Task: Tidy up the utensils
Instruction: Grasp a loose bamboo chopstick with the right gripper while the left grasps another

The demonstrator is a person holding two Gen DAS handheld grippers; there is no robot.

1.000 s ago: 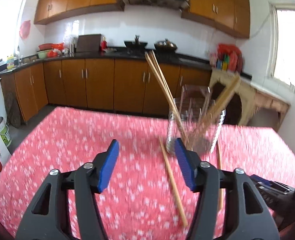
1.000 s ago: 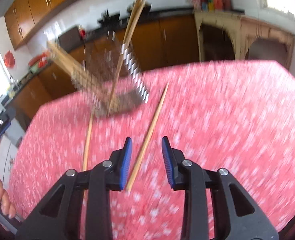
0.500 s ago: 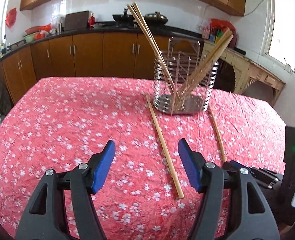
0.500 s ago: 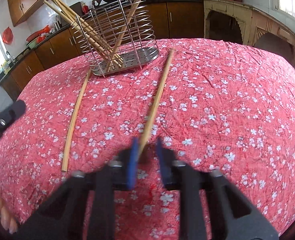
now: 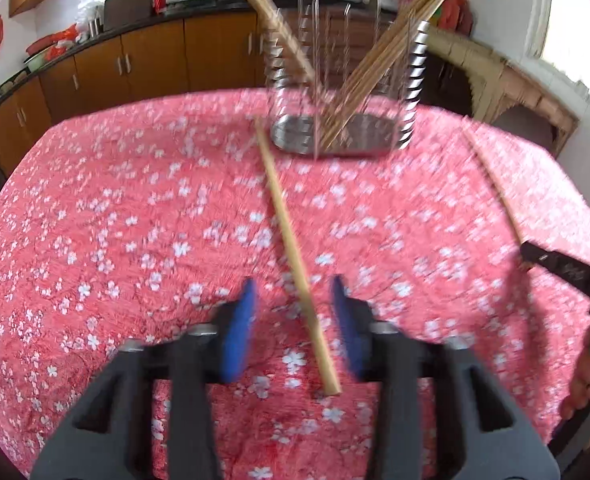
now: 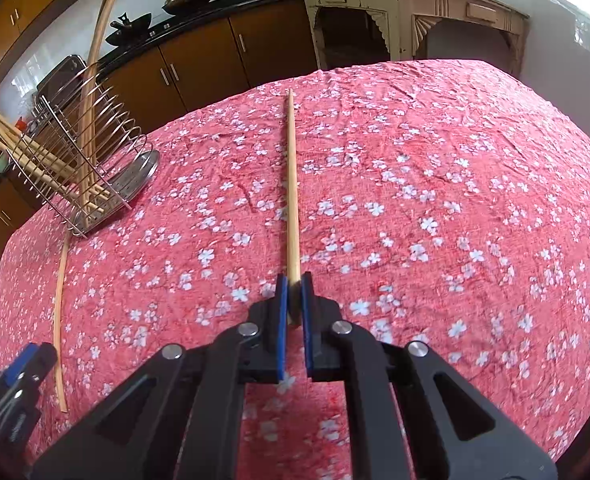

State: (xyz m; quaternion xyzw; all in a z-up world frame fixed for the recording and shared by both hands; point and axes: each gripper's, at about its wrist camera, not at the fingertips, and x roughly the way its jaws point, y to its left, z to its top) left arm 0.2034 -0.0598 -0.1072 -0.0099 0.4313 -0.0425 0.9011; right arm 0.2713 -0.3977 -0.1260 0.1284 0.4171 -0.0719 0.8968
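Note:
A wire utensil holder [image 5: 343, 144] [image 6: 95, 184] stands at the far side of the table with several wooden chopsticks leaning in it. One loose chopstick [image 5: 283, 220] lies on the cloth and runs between the jaws of my left gripper [image 5: 293, 284]. Those jaws are closing, and their blue pads [image 5: 239, 320] stand apart from the stick on both sides. My right gripper [image 6: 293, 278] is shut on the near end of a second chopstick [image 6: 291, 184], which points away across the table. That stick [image 5: 491, 184] also shows at the right of the left wrist view.
A red tablecloth [image 6: 435, 184] with white flowers covers the table. Its far edge faces brown kitchen cabinets [image 5: 155, 60] and a cream side table [image 6: 415, 12]. A person's hand [image 5: 587, 376] holds the right gripper's body at the right edge.
My left gripper has come down over the left chopstick and its jaws have narrowed around it. My right gripper has shut on the other chopstick and swung right, so the holder sits further left.

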